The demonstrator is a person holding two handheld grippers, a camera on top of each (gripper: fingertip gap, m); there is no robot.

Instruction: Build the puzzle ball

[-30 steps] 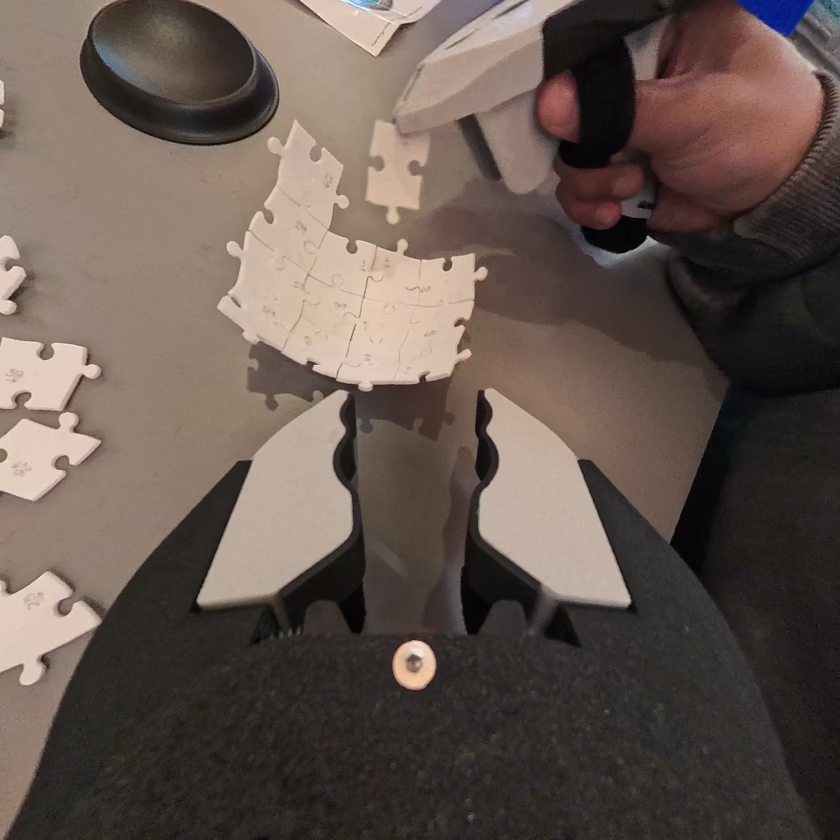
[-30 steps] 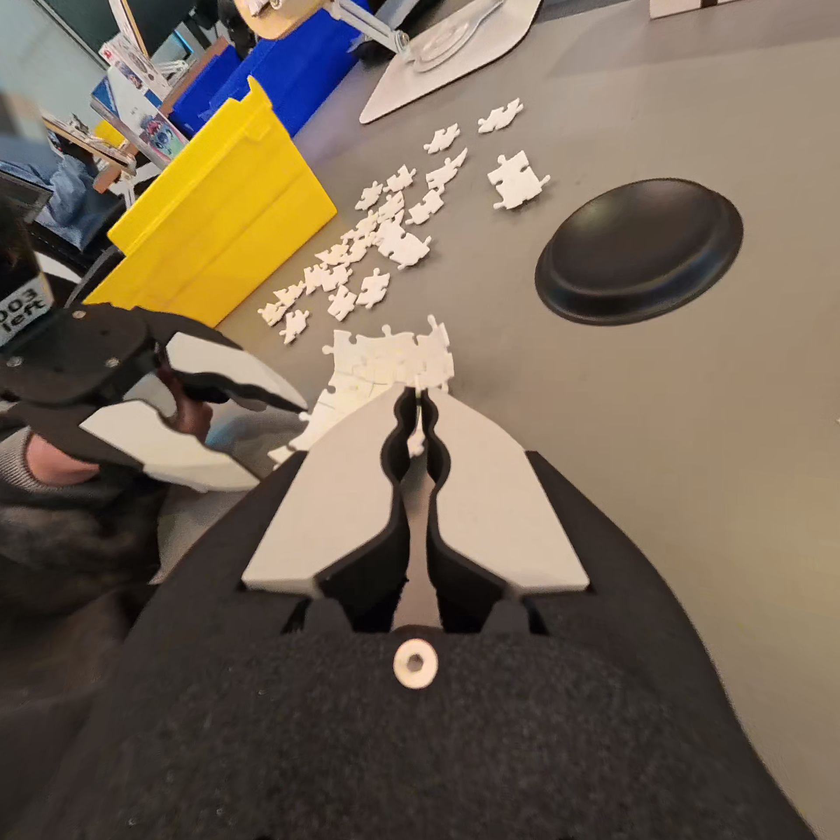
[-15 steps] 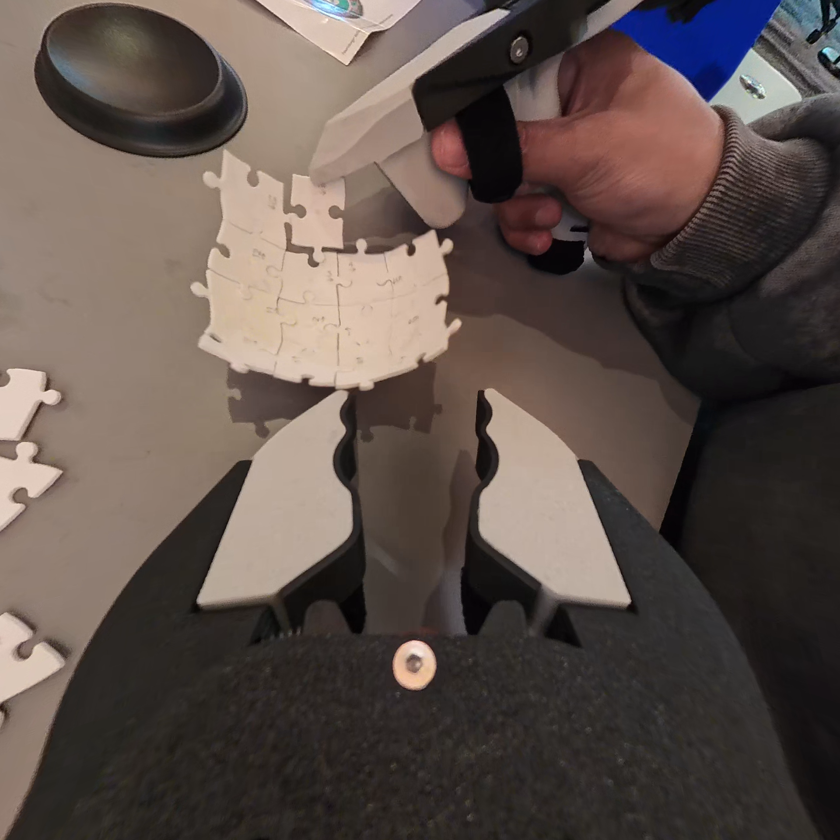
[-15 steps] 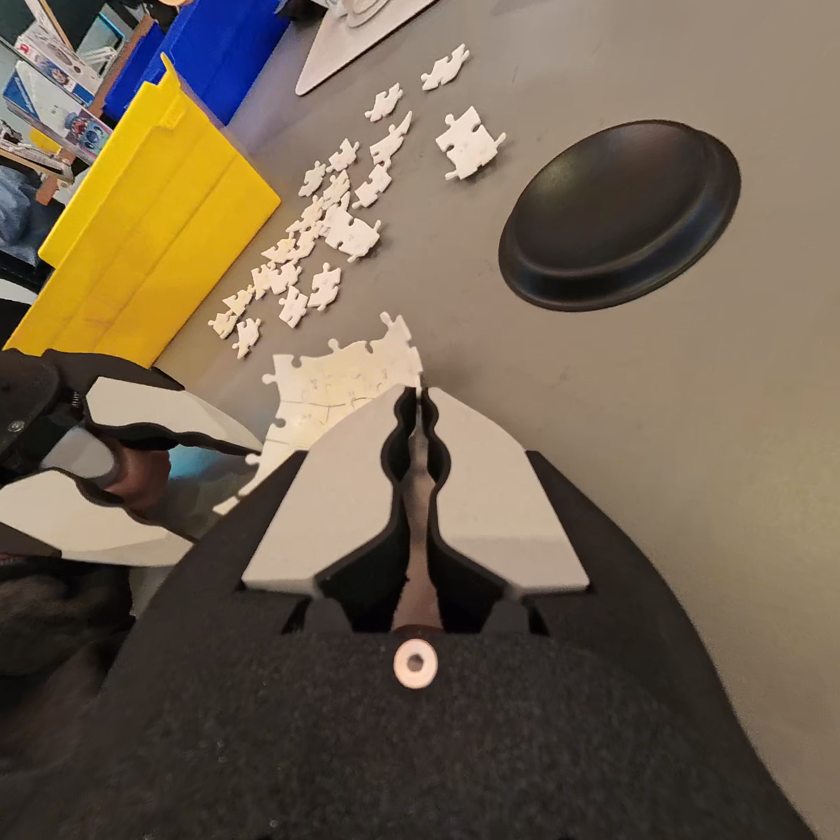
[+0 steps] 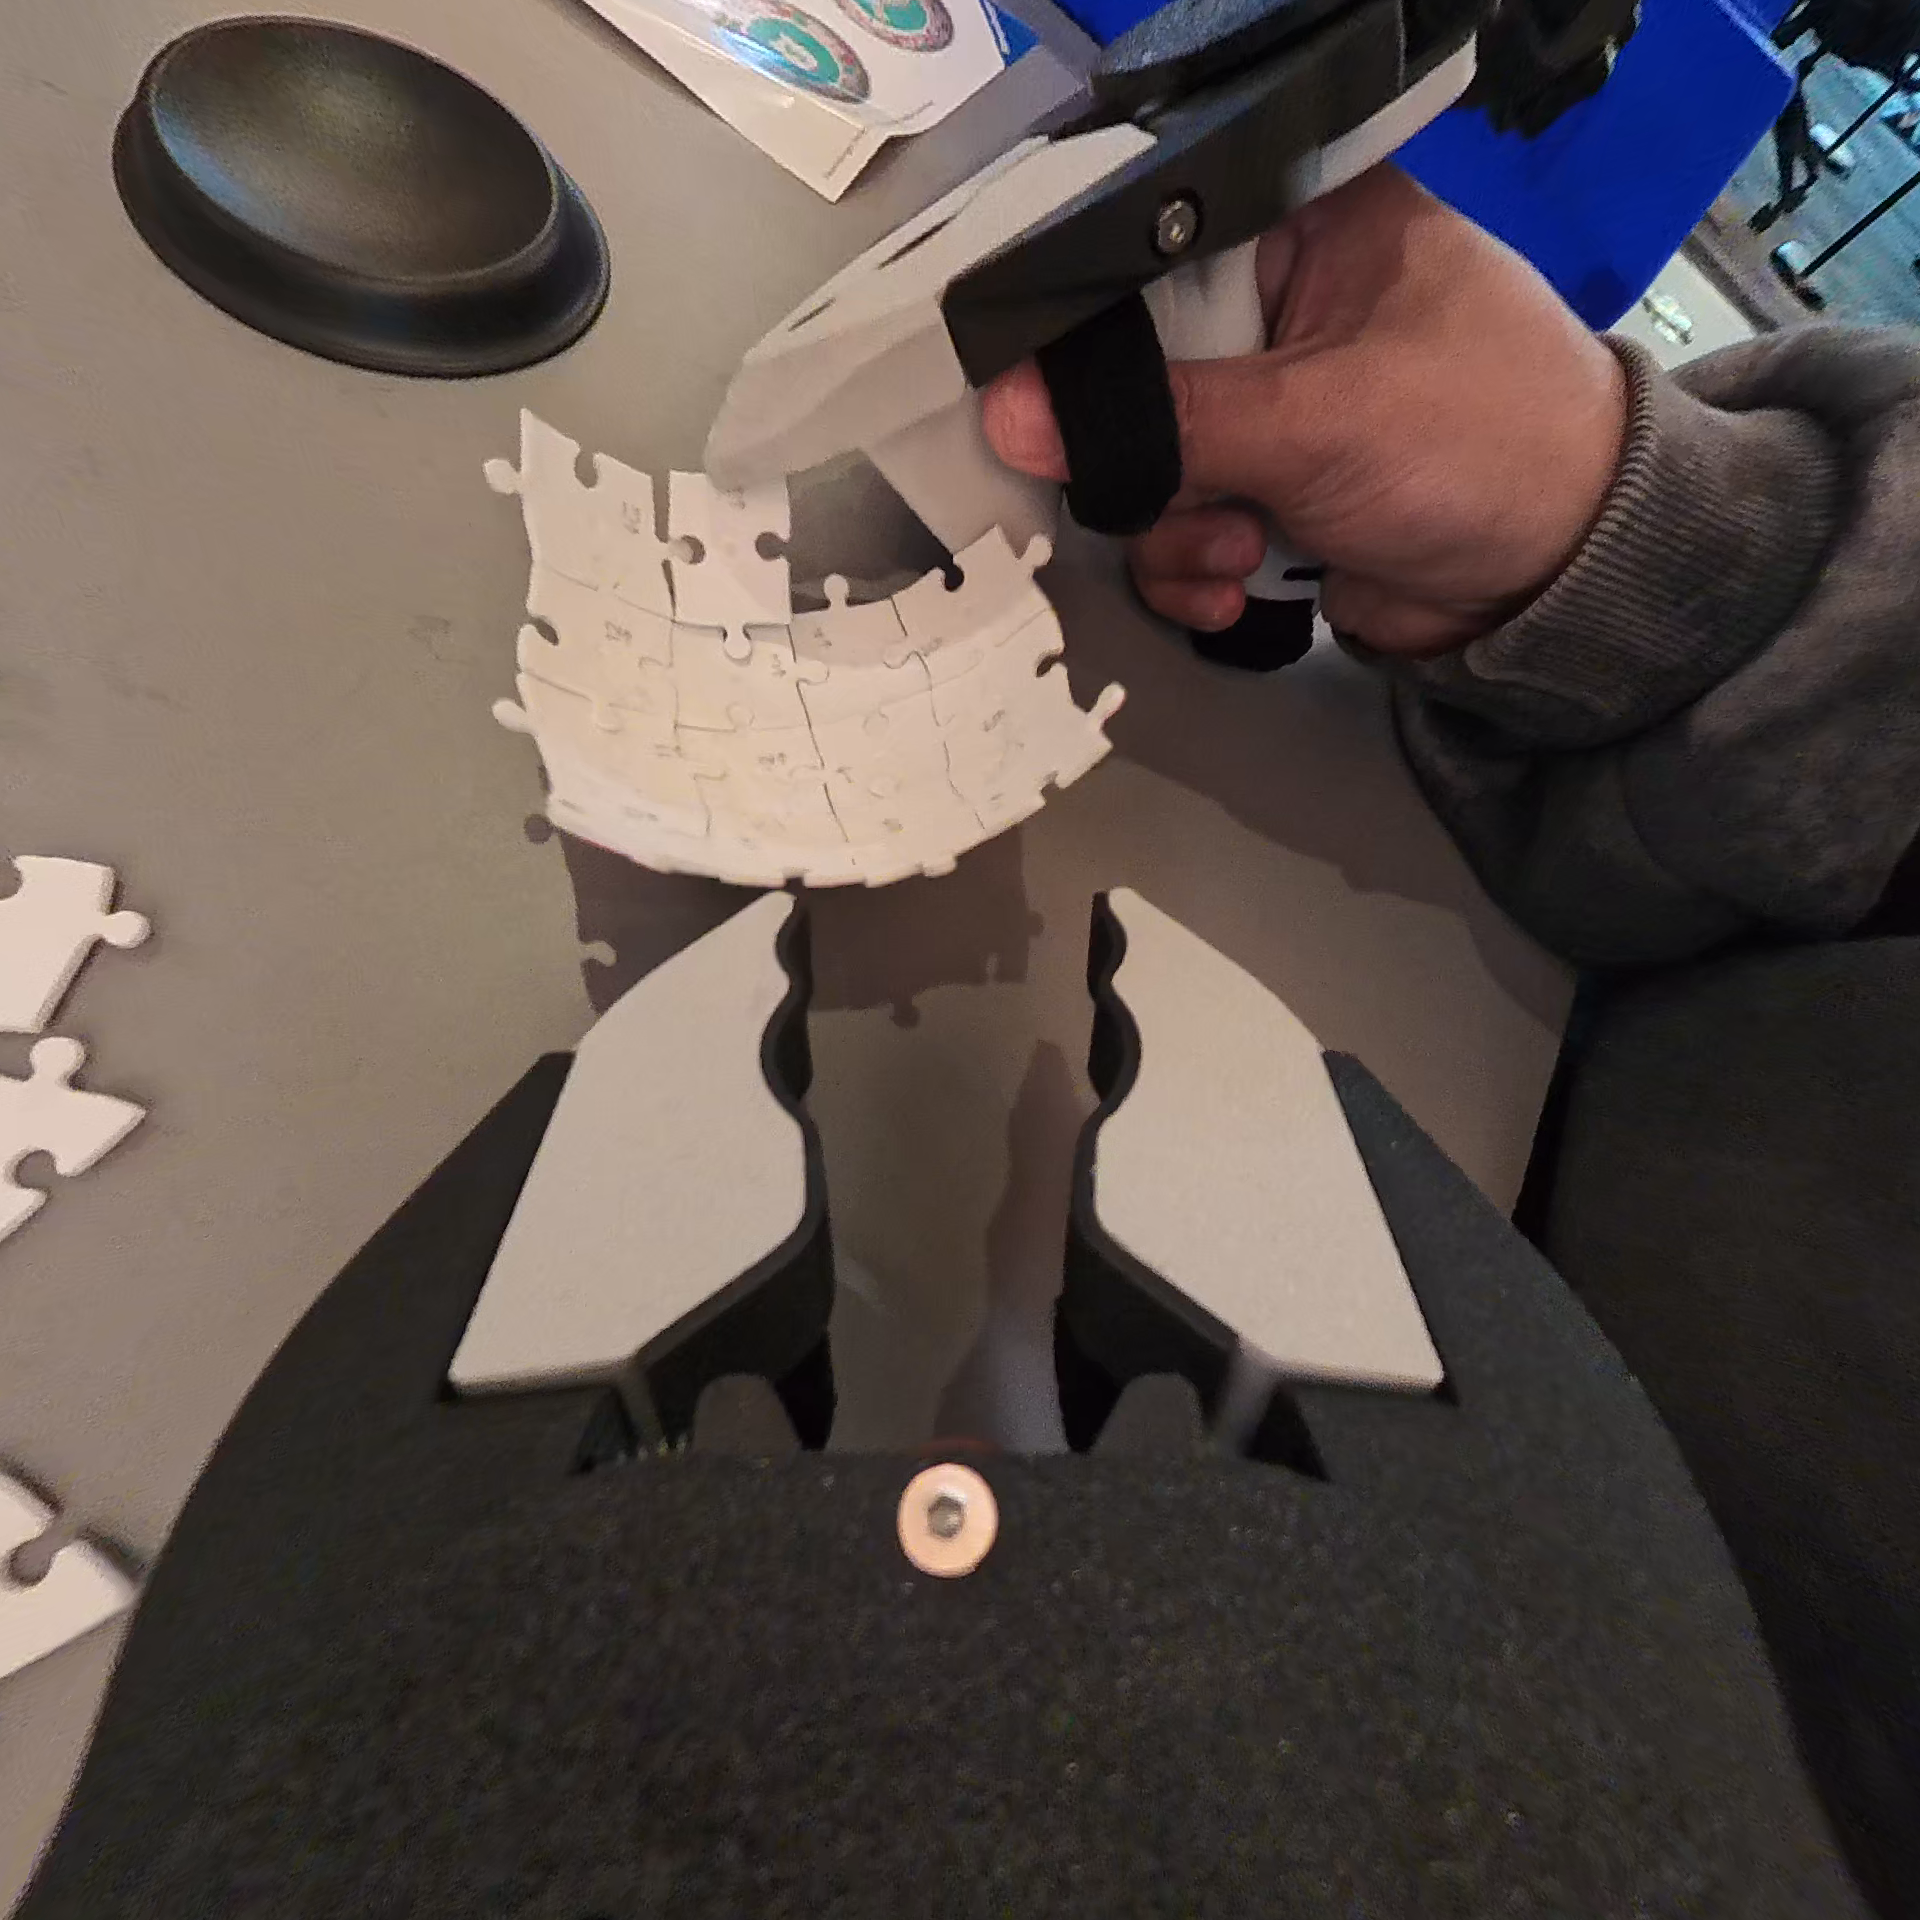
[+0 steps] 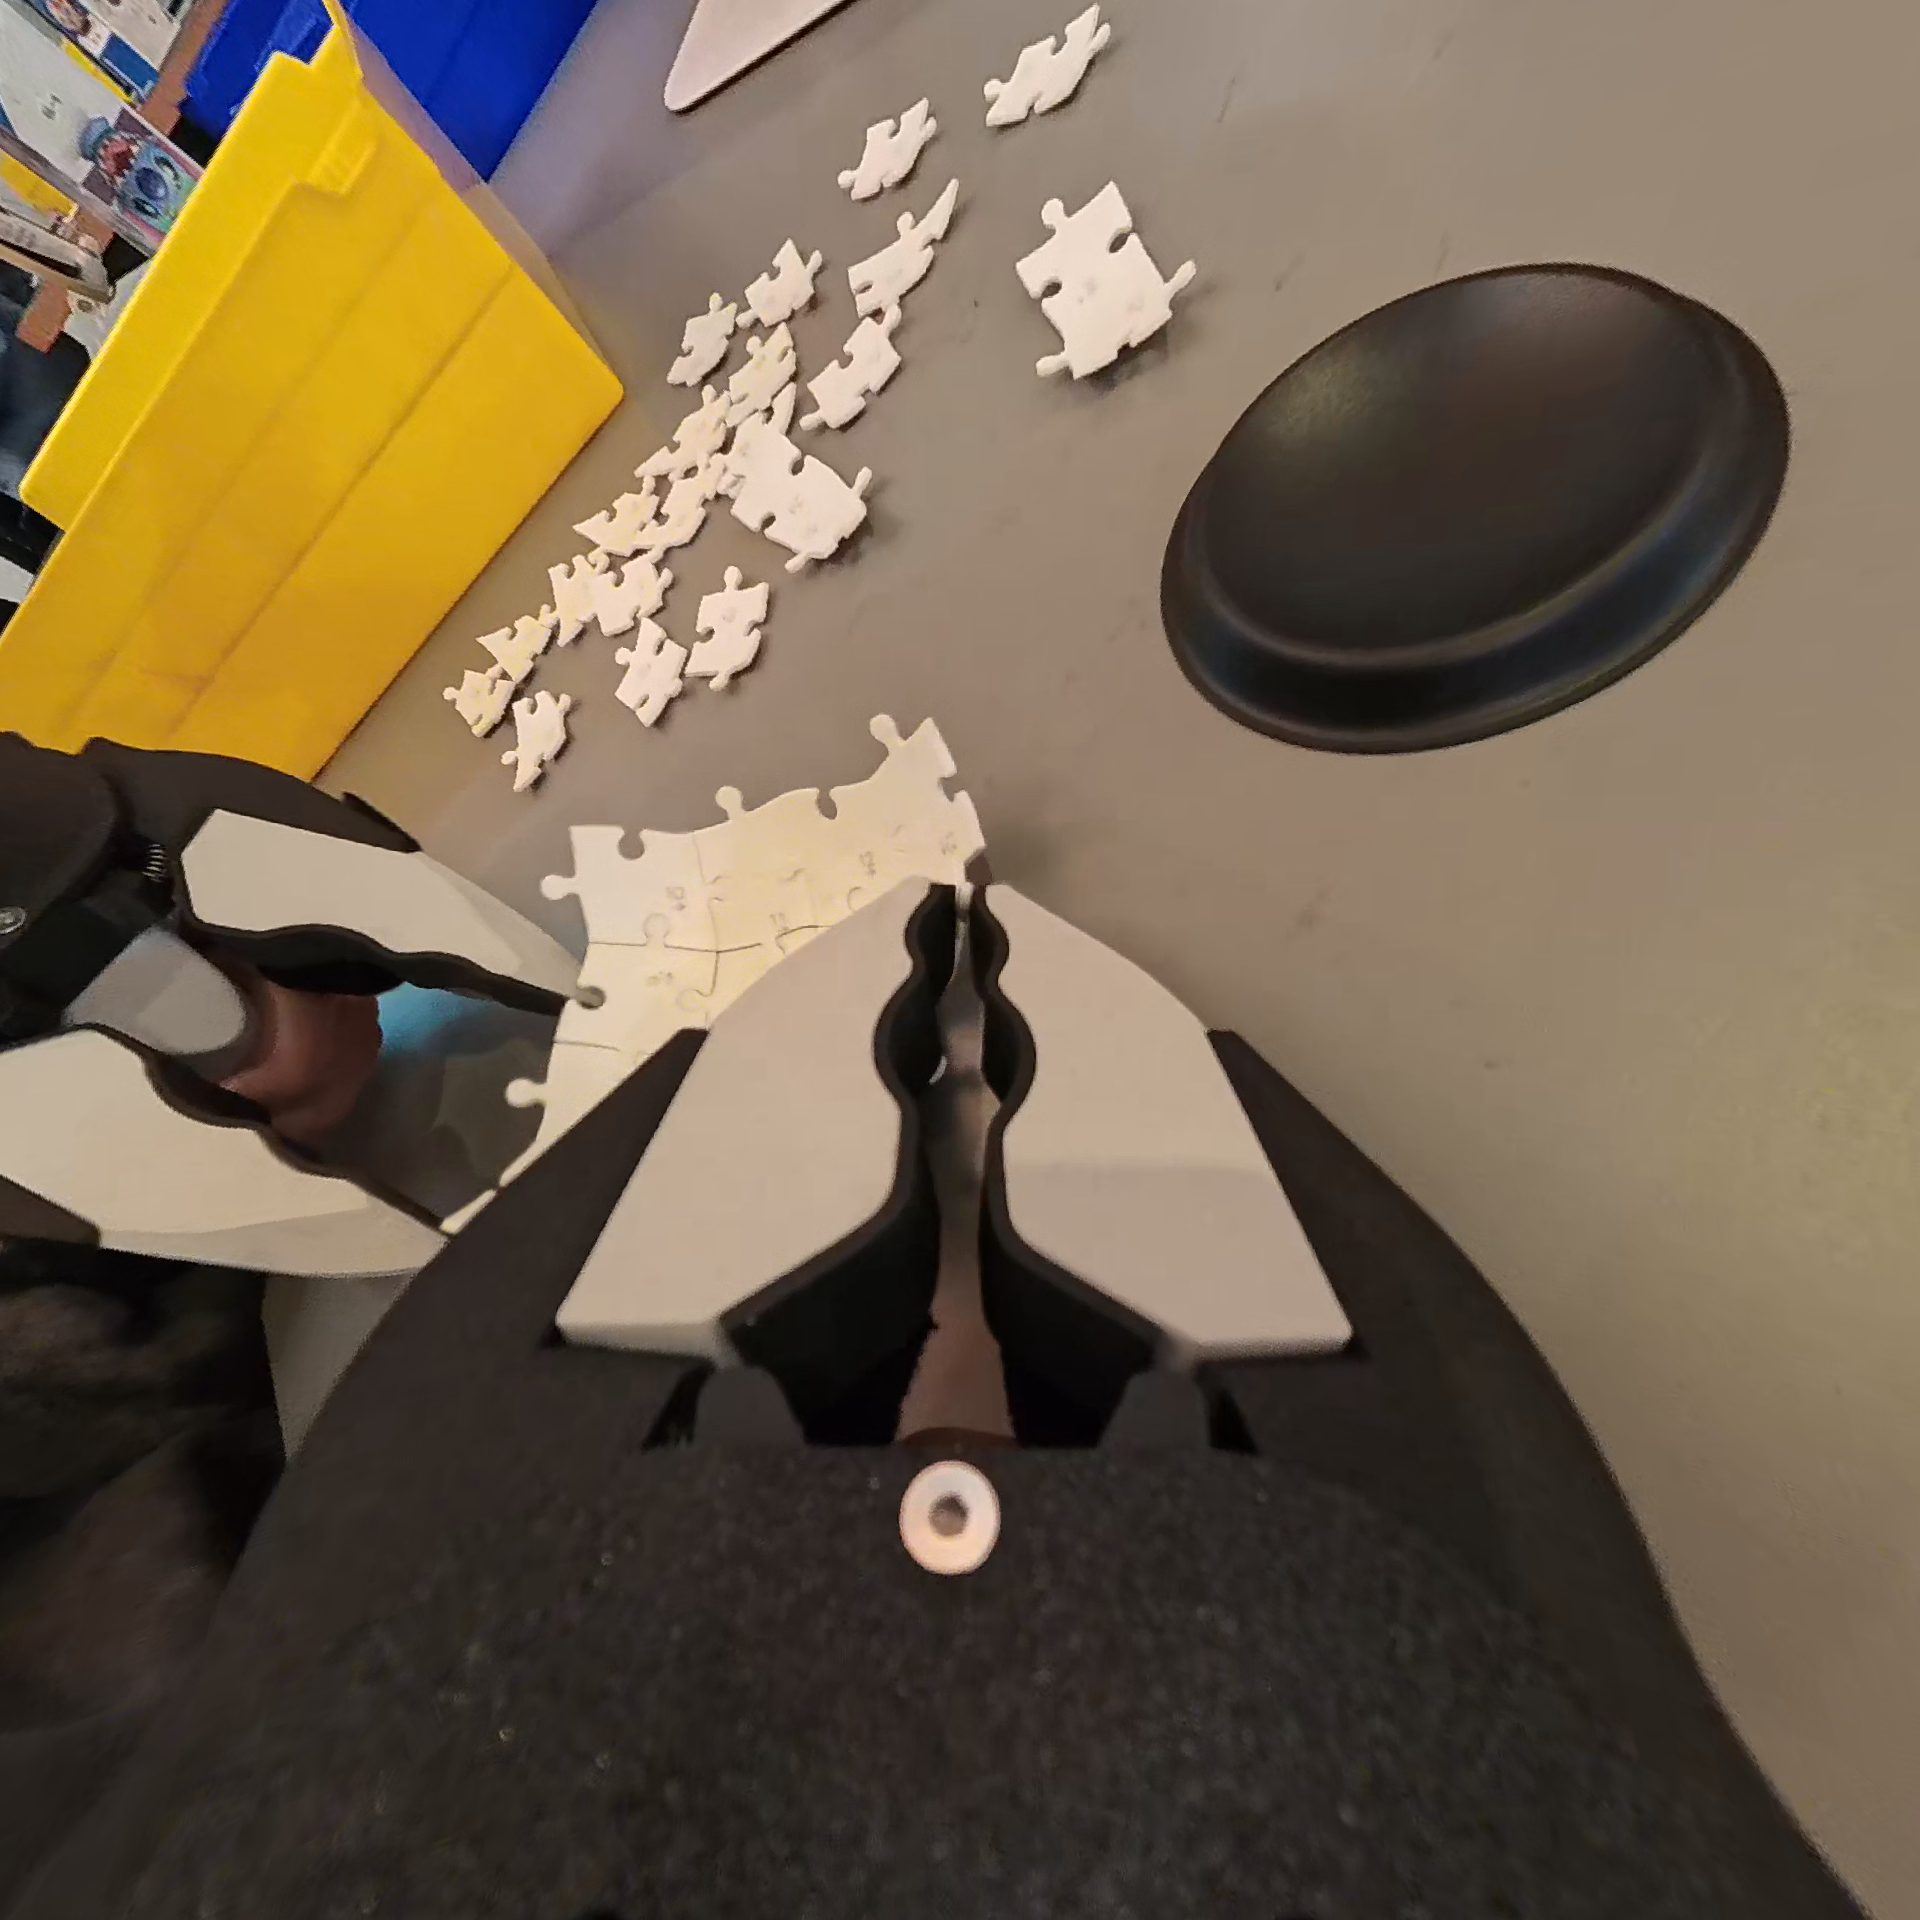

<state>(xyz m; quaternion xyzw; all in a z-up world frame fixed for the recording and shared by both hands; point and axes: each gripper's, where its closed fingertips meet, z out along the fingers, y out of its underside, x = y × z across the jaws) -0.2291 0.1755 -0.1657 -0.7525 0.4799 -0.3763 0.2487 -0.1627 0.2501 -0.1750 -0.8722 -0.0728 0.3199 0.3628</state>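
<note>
A curved white section of joined puzzle pieces (image 5: 800, 727) rests on the grey table (image 5: 260, 623). My right gripper (image 5: 732, 473) is shut on a single white piece (image 5: 727, 566) and holds it against the section's top row, beside the top-left piece. In the right wrist view the right gripper (image 6: 961, 896) pinches that piece edge-on, with the section (image 6: 727, 894) just beyond it. My left gripper (image 5: 945, 914) is open and empty, with its tips at the section's near edge. It shows at the left of the right wrist view (image 6: 509, 1101).
A black dome-shaped stand (image 5: 353, 197) (image 6: 1475, 499) sits beyond the section. Several loose white pieces (image 6: 727, 468) lie scattered toward a yellow bin (image 6: 291, 416), and a few (image 5: 52, 935) lie left of my left gripper. A printed sheet (image 5: 831, 73) and a blue bin (image 5: 1610, 156) are at the far side. One gripper's finger ends stand about 10 centimeters off the other's.
My right gripper carried the single piece down and left from beside the section onto its top row. The left gripper stayed open near the section's front edge.
</note>
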